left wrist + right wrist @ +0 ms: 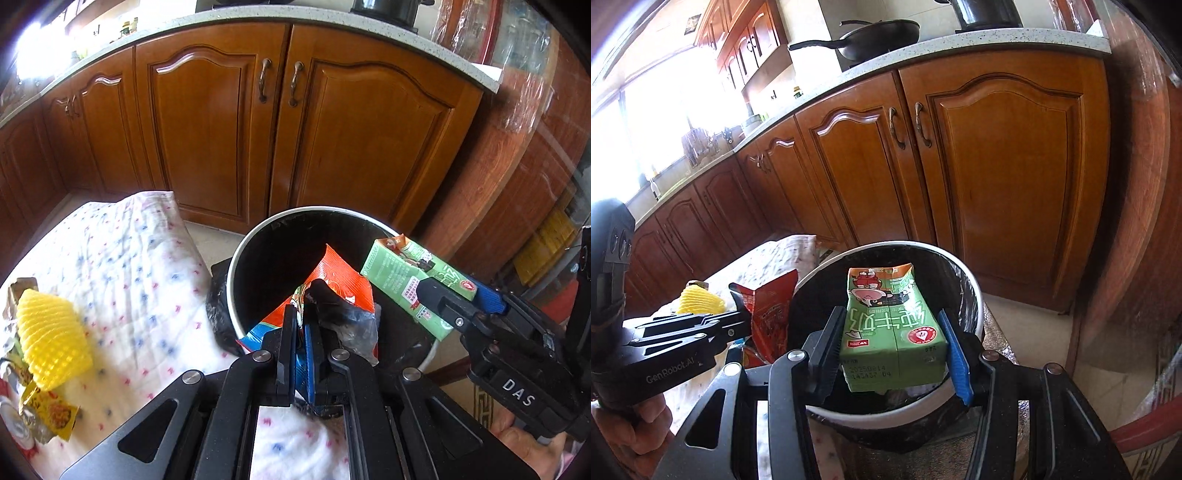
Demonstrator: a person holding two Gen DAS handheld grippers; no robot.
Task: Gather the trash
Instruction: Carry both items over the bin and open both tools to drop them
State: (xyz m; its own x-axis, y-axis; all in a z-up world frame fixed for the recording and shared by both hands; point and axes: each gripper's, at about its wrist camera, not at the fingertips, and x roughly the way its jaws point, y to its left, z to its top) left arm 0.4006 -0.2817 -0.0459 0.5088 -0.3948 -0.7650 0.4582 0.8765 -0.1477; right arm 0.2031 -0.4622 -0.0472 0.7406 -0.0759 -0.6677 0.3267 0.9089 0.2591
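Black tool [301, 325] frames, blue pads, silver screws, "DAS" and "GenRobot.AI" lettering.

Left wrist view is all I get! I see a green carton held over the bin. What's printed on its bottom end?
Observer: The right wrist view shows the green carton end-on, with a stamped date code on its near end.
Operator: Is there anything cooking up on the counter?
Observer: A black frying pan sits on the countertop above the cabinets; your view cuts it off.
Operator: Who's holding my tool?
Observer: A hand grips the handle of the left tool, which is shut on the red wrapper beside the trash bin.
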